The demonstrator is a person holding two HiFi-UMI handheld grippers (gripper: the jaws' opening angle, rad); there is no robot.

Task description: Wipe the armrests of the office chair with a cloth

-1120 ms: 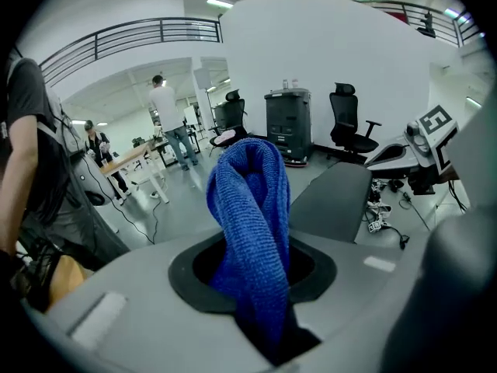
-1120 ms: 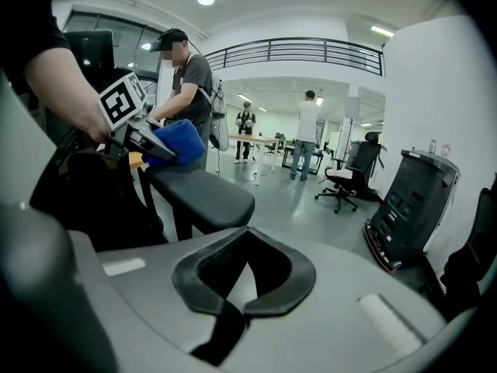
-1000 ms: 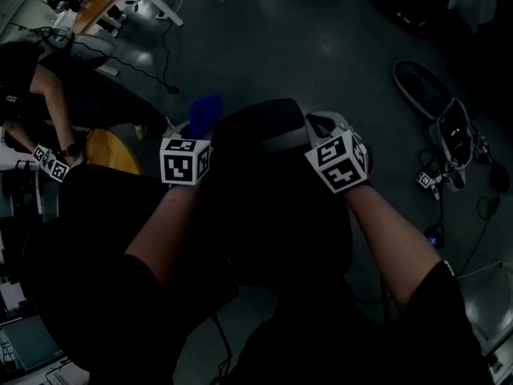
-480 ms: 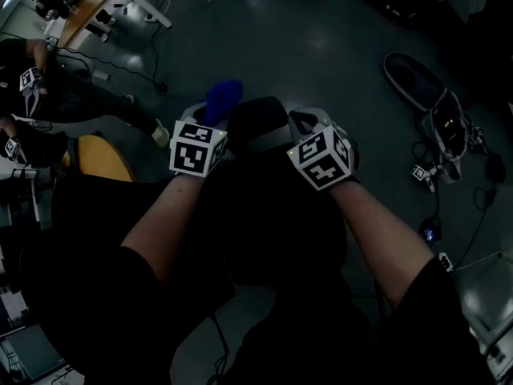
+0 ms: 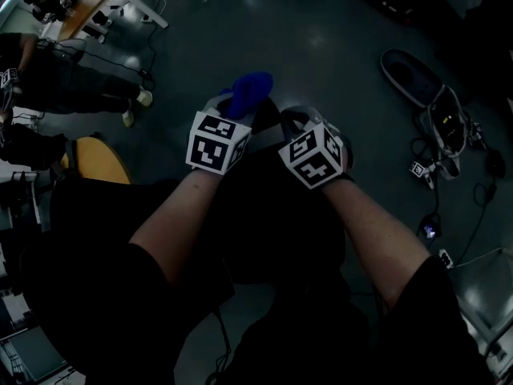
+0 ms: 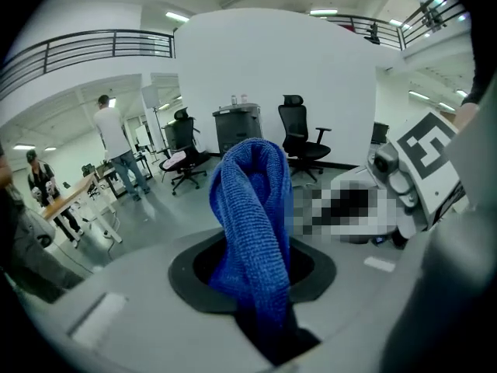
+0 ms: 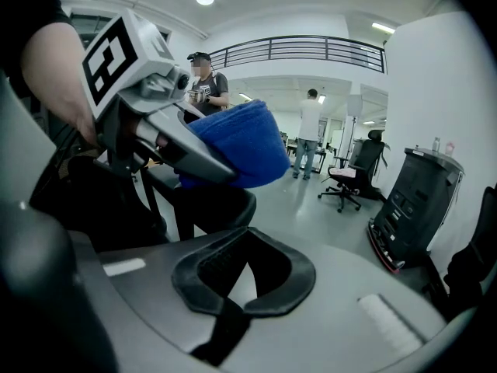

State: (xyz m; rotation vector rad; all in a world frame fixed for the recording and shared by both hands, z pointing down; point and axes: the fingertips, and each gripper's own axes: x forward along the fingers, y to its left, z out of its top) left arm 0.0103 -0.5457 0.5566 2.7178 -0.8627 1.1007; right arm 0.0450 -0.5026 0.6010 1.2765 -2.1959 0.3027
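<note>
My left tongs (image 6: 262,317) are squeezed tight on the blue cloth (image 6: 252,216), which sticks up out of them. My right tongs (image 7: 233,286) are pressed together with nothing inside. They sit side by side over the dark chair (image 5: 272,215). The armrest (image 7: 221,200) (I think that black pad is it) lies just under the cloth, so my left hand is nearer. Both arms reach forward and down.

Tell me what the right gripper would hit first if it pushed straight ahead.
Most likely the black chair part just ahead of the right gripper, directly beneath the blue cloth held by the left gripper; depth is hard to judge.
</note>
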